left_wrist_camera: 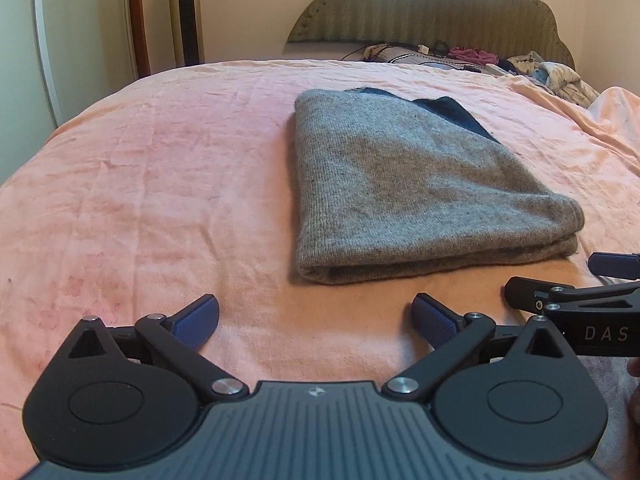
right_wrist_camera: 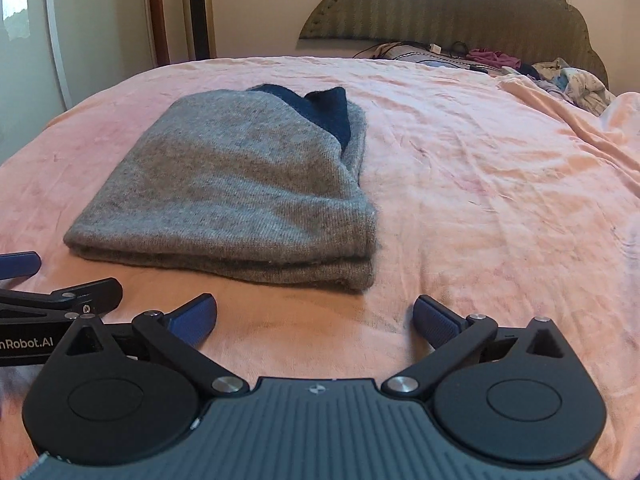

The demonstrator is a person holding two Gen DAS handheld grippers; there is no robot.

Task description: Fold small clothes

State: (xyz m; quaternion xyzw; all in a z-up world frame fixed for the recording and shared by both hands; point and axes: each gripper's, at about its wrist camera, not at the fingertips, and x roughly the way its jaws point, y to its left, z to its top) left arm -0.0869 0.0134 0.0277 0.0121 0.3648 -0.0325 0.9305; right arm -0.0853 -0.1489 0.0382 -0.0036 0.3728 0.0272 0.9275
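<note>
1. A grey knitted garment [left_wrist_camera: 404, 184] lies folded into a thick rectangle on the pink bedspread [left_wrist_camera: 160, 184]; it sits around the middle of the bed, nearer the foot edge than the headboard [left_wrist_camera: 432, 12]; its folded edge faces the foot edge and shows stacked layers.
2. A dark blue part [right_wrist_camera: 324, 110] shows at the garment's far end, tucked between the grey layers; the same dark blue part [left_wrist_camera: 456, 114] peeks out on the far right in the left wrist view.
3. The left gripper [left_wrist_camera: 316, 318] hovers over the foot edge of the bed, its jaws spread wide with nothing between them; the blue pads [left_wrist_camera: 198, 322] are apart from the garment, which lies just ahead and slightly to its right.
4. The right gripper [right_wrist_camera: 316, 318] hangs beside it, jaws likewise wide and holding nothing; the garment lies just ahead and to its left, not touching the fingers [right_wrist_camera: 434, 320].
5. Each gripper shows at the edge of the other's view; the two are near one another, side by side.
6. Loose clothes [left_wrist_camera: 556, 76] are heaped at the head of the bed near the right corner, below the headboard; a tall fan [left_wrist_camera: 186, 12] stands against the wall beyond the bed's left side.
</note>
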